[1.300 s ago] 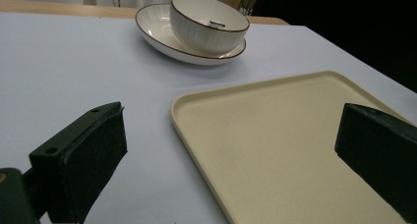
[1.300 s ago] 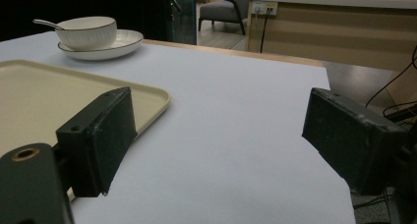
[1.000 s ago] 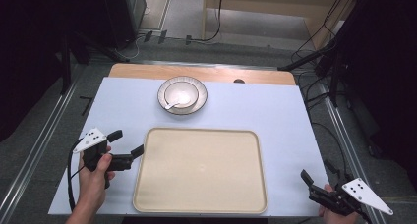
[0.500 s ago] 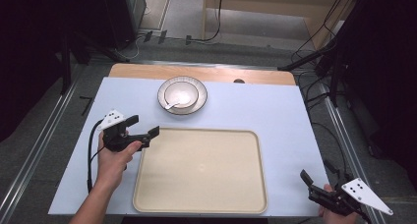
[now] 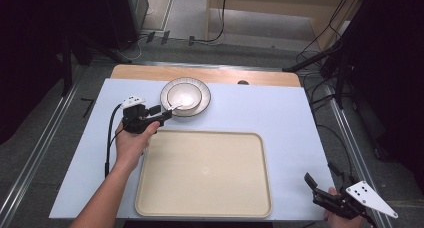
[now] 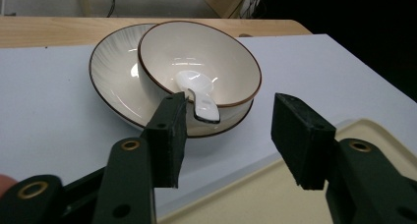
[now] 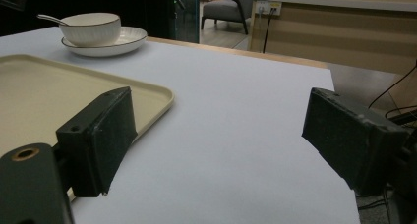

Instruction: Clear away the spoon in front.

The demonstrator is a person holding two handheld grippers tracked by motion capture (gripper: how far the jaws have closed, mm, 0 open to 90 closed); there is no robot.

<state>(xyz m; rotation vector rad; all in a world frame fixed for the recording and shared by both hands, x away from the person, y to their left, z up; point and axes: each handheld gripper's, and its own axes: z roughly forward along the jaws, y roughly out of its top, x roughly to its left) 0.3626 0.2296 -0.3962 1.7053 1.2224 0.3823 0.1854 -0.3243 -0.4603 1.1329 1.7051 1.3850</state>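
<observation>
From above, the left gripper [image 5: 161, 113] hovers agape beside the bowl [image 5: 184, 95] stacked on its plate [image 5: 200, 107]. Up close, the spoon [image 6: 199, 97] handle overhangs the rim; a nudge might flip it. The right gripper [image 7: 231, 140] idles, parted.

The left tool [image 6: 231, 135] is presented with its two black jaws parted and nothing between them. Beyond the jaws, a cream ceramic bowl with a brown rim [image 6: 196, 62] sits on a wider cream ceramic plate with a brown rim [image 6: 115, 74]. A white ceramic spoon [image 6: 196, 94] lies in the bowl, its handle resting over the near rim and projecting toward the jaws. The plate stands on the pale blue-grey desk surface [image 6: 49, 121], whose far edge is light wood. A corner of a beige plastic tray [image 6: 354, 130] appears at lower right, beneath the right-hand jaw.
</observation>
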